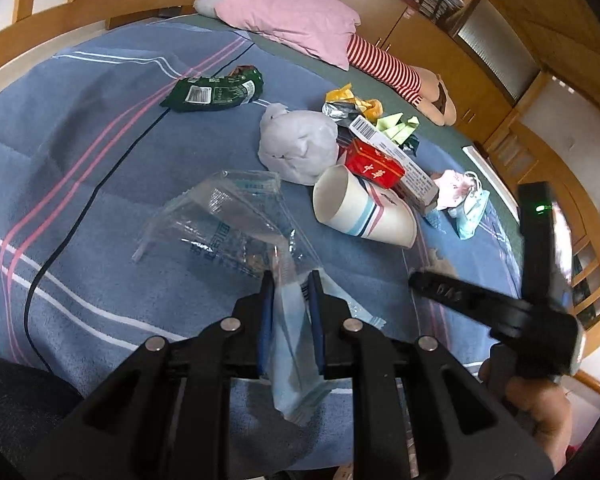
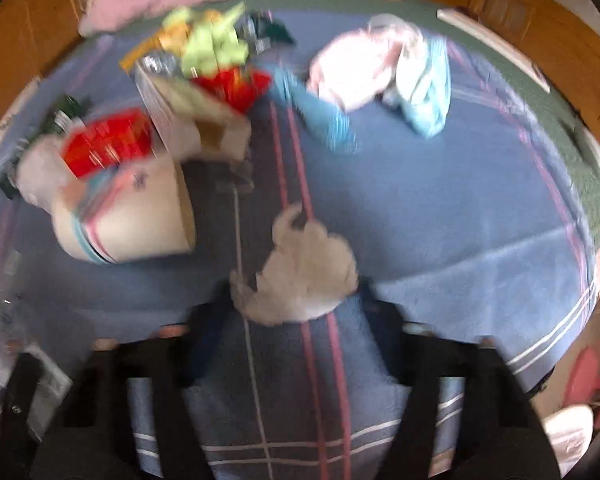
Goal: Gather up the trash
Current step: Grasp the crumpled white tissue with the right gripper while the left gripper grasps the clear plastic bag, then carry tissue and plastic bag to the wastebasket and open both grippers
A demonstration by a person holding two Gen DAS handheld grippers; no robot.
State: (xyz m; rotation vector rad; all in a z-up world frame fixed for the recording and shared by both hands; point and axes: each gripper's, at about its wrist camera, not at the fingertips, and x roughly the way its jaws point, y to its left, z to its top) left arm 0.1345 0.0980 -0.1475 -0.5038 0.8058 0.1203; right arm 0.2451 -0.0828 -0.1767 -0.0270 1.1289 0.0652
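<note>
**Left gripper holds a wrapper; right gripper over a tissue**

In the left wrist view the left gripper (image 1: pixel 291 280) sits at the bottom centre of the frame. Its jaws are closed tight on a thin, pale blue wrapper (image 1: pixel 296 364), which passes between the two blue pads (image 1: pixel 315 304) and hangs down toward the camera. Just above the fingertips a clear plastic bag (image 1: pixel 228 216) lies crumpled on the blue bed cover (image 1: pixel 80 160).

To the right of the centre, a paper cup (image 1: pixel 364 208) lies on its side, mouth to the left. Touching it from above are a red box (image 1: pixel 374 164) and a white box (image 1: pixel 396 156). A white plastic bag (image 1: pixel 296 144) lies just left of them, and a green snack bag (image 1: pixel 216 90) is further up and left. A pink pillow (image 1: pixel 288 12) is at the top.

The right gripper (image 1: pixel 440 284) shows at the lower right of this view, blurred.

In the right wrist view, which is very blurred, the right gripper (image 2: pixel 292 300) has its jaws partly open. A crumpled white tissue (image 2: pixel 304 276) lies on the cover between the fingertips. If the pads touch it, I cannot tell.
</note>
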